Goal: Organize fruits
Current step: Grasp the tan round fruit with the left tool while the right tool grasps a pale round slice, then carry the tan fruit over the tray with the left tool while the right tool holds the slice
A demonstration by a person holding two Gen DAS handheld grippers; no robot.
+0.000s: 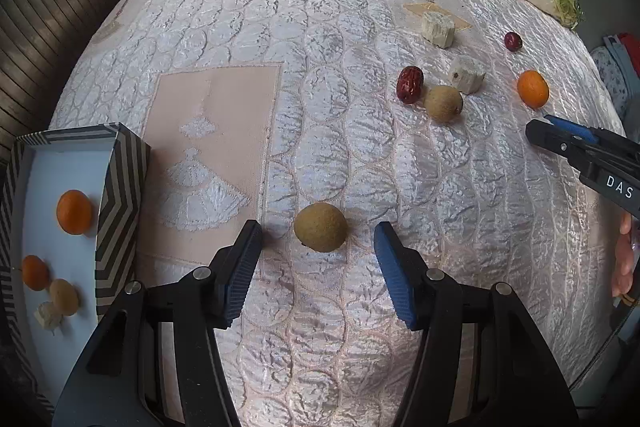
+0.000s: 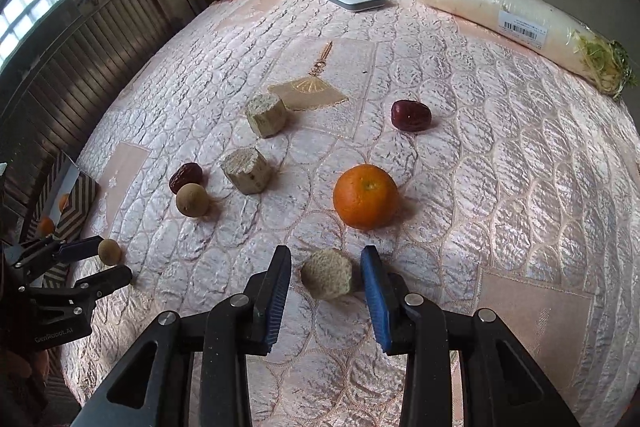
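Left hand-held gripper (image 1: 318, 239) hangs over the bed (image 1: 320, 67), jaws wide, w/ a brown longan (image 1: 320, 233) between the pads, not touching either. Right hand-held gripper (image 2: 326, 279) is narrower, astride a pale ridged chunk (image 2: 327, 279); right pad just beside it, left pad clear, so no grip yet. Striped box (image 1: 120, 195) at left edge holds 2 oranges, a longan & a pale chunk. Loose on the bed: an orange (image 2: 366, 202), 2 red dates, another longan (image 2: 192, 200), 2 more chunks.
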